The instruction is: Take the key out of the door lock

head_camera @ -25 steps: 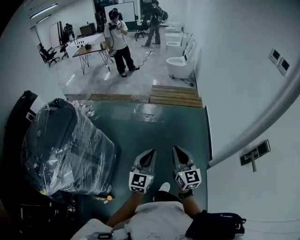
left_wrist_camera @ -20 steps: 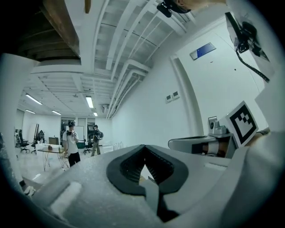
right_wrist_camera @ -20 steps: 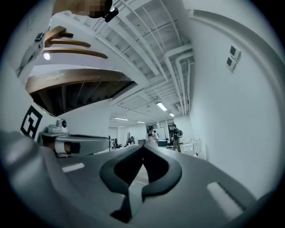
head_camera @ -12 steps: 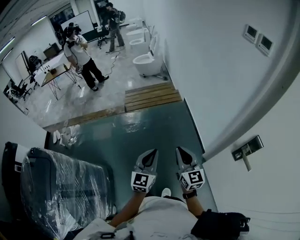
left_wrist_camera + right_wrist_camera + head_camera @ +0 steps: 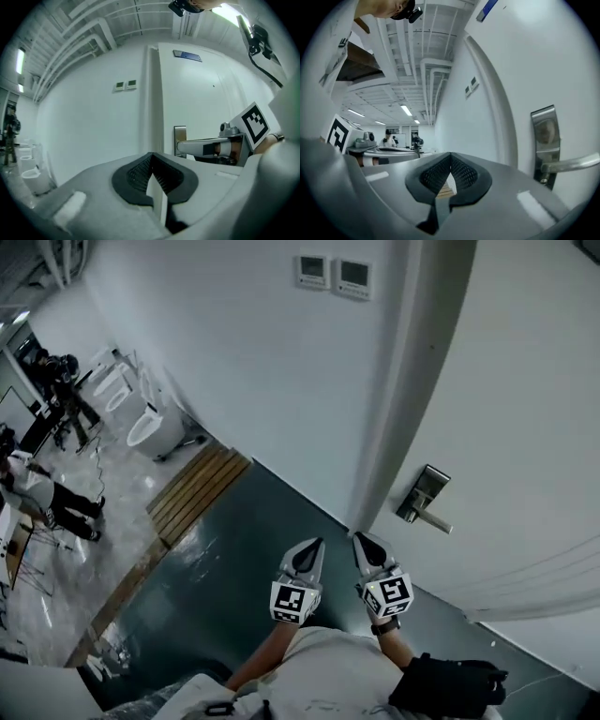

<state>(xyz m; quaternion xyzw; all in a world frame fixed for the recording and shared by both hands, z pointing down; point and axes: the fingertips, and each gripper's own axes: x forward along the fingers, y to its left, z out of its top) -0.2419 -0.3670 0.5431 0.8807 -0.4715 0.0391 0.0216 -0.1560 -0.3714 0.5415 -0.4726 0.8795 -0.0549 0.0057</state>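
The white door [image 5: 525,427] stands to the right, with a metal lock plate and lever handle [image 5: 424,498]. In the right gripper view the plate [image 5: 546,136] and lever [image 5: 574,163] are close on the right. A small knob under the lever [image 5: 543,178] may be the key; it is too small to tell. My left gripper [image 5: 314,549] and right gripper [image 5: 361,543] are held side by side, level, short of the door. Both are shut with nothing between the pads [image 5: 152,176] [image 5: 450,174]. The left gripper view shows the plate [image 5: 180,136] behind the right gripper [image 5: 211,147].
Two wall panels [image 5: 336,273] sit high on the white wall left of the door frame [image 5: 394,427]. The floor [image 5: 216,587] is dark green, with a wooden step [image 5: 197,493] beyond. Toilets [image 5: 150,427] and people [image 5: 56,502] are far left. A black bag [image 5: 450,685] hangs at my waist.
The view has swung right: the door and lock have come from the right edge toward the middle, and the plastic-wrapped load has left the view. Both grippers stay shut, side by side.
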